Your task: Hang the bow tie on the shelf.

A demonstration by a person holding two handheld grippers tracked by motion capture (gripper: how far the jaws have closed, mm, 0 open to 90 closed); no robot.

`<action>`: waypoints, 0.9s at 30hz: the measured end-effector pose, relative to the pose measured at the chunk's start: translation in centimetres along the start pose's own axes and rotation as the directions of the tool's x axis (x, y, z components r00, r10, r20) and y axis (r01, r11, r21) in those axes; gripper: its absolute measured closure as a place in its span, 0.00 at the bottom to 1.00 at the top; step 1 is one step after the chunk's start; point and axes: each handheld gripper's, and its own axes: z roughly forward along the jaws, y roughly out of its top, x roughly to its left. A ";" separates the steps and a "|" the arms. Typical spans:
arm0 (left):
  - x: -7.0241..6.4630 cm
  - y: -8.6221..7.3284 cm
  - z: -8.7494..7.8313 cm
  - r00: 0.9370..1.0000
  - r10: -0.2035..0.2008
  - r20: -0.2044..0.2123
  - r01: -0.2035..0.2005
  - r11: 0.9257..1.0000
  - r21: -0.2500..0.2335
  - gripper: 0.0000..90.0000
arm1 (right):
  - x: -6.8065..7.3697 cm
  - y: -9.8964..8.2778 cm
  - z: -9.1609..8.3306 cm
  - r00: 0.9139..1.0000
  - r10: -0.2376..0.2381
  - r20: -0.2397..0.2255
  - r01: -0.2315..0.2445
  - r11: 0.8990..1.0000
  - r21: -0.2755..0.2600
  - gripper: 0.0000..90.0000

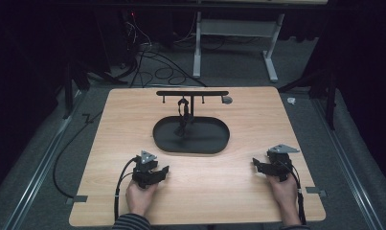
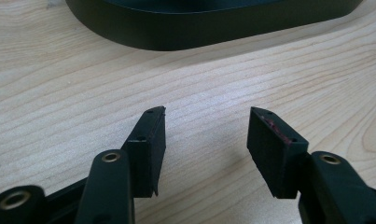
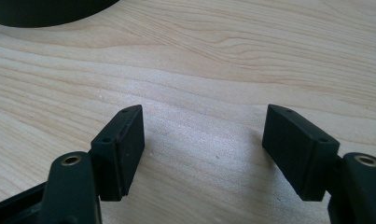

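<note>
Left gripper (image 1: 164,171) rests low over the wooden table (image 1: 229,191), held in the person's left hand (image 1: 140,196). Its jaws stand apart with nothing between them; in the left gripper view (image 2: 206,135) bare wood grain shows in the gap.

Right gripper (image 1: 255,165) sits well apart from the left one, held in the right hand (image 1: 284,191). Its jaws stand wide and empty (the gap looks wider than the left's); in the right gripper view (image 3: 204,135) plain tabletop lies between the pads.

The black oval tray (image 1: 207,143) lies ahead of both grippers and between them, nearer the left gripper's tips. Its wall (image 2: 190,32) shows just beyond the left jaws, and a corner of it (image 3: 36,14) shows far to the upper left of the right jaws. Neither gripper touches it.

A T-shaped stand (image 1: 192,94) rises from the tray, with a dark item (image 1: 183,115) hanging from its bar; what the item is cannot be told.
</note>
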 end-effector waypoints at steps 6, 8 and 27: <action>0.0 0.0 0.2 1.000 0.008 -0.010 -0.008 1.000 -0.010 0.53 | 0.0 0.0 0.0 1.000 -0.001 0.000 0.001 1.000 0.000 0.35; 0.0 0.0 0.2 1.000 0.021 -0.018 -0.021 1.000 -0.012 0.53 | 0.0 0.0 0.0 1.000 0.000 0.000 0.000 1.000 0.000 0.35; -1.1 -0.6 0.7 0.993 0.089 -0.077 -0.093 0.995 -0.045 0.44 | 0.0 0.0 0.0 1.000 -0.002 0.001 0.002 1.000 0.000 0.35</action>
